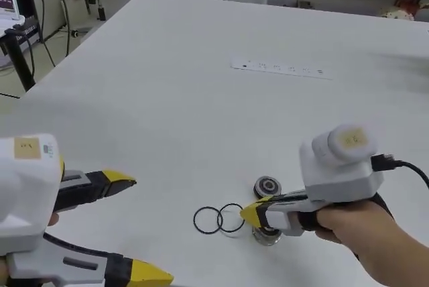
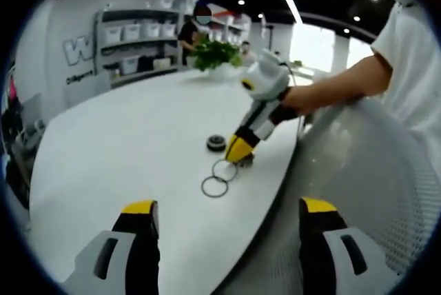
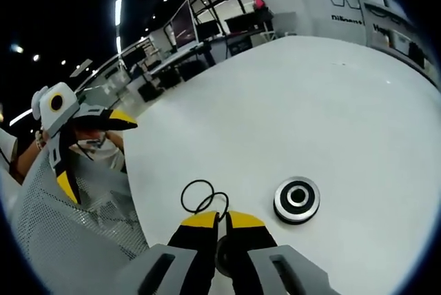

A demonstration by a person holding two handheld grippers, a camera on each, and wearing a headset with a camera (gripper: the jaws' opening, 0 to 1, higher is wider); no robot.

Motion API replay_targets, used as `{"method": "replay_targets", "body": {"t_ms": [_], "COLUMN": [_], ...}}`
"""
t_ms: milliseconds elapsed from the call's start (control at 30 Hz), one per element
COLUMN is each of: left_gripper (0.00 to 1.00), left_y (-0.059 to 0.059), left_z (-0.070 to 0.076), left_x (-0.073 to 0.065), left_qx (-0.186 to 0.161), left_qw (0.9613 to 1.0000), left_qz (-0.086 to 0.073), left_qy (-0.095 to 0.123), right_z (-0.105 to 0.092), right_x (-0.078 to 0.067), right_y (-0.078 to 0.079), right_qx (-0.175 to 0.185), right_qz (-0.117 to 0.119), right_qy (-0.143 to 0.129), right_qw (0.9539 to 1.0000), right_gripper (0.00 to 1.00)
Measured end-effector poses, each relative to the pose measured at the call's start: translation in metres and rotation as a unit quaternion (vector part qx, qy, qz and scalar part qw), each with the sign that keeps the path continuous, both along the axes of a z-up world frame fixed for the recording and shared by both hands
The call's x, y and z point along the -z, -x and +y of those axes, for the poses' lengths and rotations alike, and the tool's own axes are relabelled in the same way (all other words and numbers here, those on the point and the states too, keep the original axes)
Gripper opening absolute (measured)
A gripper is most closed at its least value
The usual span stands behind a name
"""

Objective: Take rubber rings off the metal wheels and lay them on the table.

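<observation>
The white bench (image 1: 201, 99) carries everything. The left gripper (image 2: 229, 207) hovers well apart from the work, jaws wide and empty. The right gripper (image 3: 222, 220) has its jaws together above one metal wheel (image 1: 267, 235), with a second wheel (image 3: 297, 200) near. Two rubber rings (image 1: 207, 220) lie overlapped at its tips. If one is snagged there, pulling away could drag both or knock the unsteadied wheel.

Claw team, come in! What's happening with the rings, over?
Left claw open, held clear. Right claw shut, tips over one wheel. Two rings lie on table, other wheel nearby. Nothing blocking.
</observation>
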State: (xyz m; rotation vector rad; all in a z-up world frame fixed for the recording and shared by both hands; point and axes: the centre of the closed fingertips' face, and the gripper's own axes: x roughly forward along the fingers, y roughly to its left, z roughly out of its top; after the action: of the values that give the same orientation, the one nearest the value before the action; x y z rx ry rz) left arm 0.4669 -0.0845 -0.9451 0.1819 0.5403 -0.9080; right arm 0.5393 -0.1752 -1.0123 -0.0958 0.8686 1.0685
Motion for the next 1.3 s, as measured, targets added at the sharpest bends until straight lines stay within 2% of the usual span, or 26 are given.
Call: {"method": "replay_targets", "body": {"t_ms": [167,367,600,733,833,1000,1133,1300], "left_gripper": [0.85,0.85,0.84,0.84,0.84,0.84,0.84,0.84], "left_y": [0.0,0.0,-0.001,-0.002,-0.002,-0.002,-0.002,-0.002], "left_z": [0.001,0.001,0.001,0.001,0.002,0.002,0.002,0.001], "left_x": [0.001,0.001,0.001,-0.001,-0.001,0.0,0.001,0.0], "left_qx": [-0.001,0.001,0.0,-0.005,-0.007,-0.005,-0.004,-0.003], "left_qw": [1.0,1.0,1.0,1.0,1.0,1.0,1.0,1.0], "left_qz": [0.001,0.002,0.0,-0.003,-0.002,-0.001,-0.001,-0.002], "left_qy": [-0.002,-0.006,-0.005,-0.001,0.0,0.0,-0.002,-0.002], "right_z": [0.001,0.001,0.0,0.003,0.003,0.004,0.003,0.003], "right_x": [0.002,0.003,0.003,0.0,0.001,0.001,-0.003,-0.014], "right_y": [0.001,0.001,-0.001,0.0,0.0,0.001,-0.003,-0.01], "right_qx": [-0.031,-0.048,-0.052,-0.057,-0.062,-0.065,-0.056,-0.034], "right_qz": [-0.037,-0.056,-0.067,-0.07,-0.078,-0.078,-0.079,-0.081], "right_qy": [0.023,0.033,0.036,0.026,0.033,0.031,0.024,0.001], "right_qw": [0.9986,0.9967,0.9957,0.9956,0.9945,0.9944,0.995,0.9961], "right_gripper": [0.05,0.06,0.07,0.07,0.07,0.07,0.07,0.08]}}
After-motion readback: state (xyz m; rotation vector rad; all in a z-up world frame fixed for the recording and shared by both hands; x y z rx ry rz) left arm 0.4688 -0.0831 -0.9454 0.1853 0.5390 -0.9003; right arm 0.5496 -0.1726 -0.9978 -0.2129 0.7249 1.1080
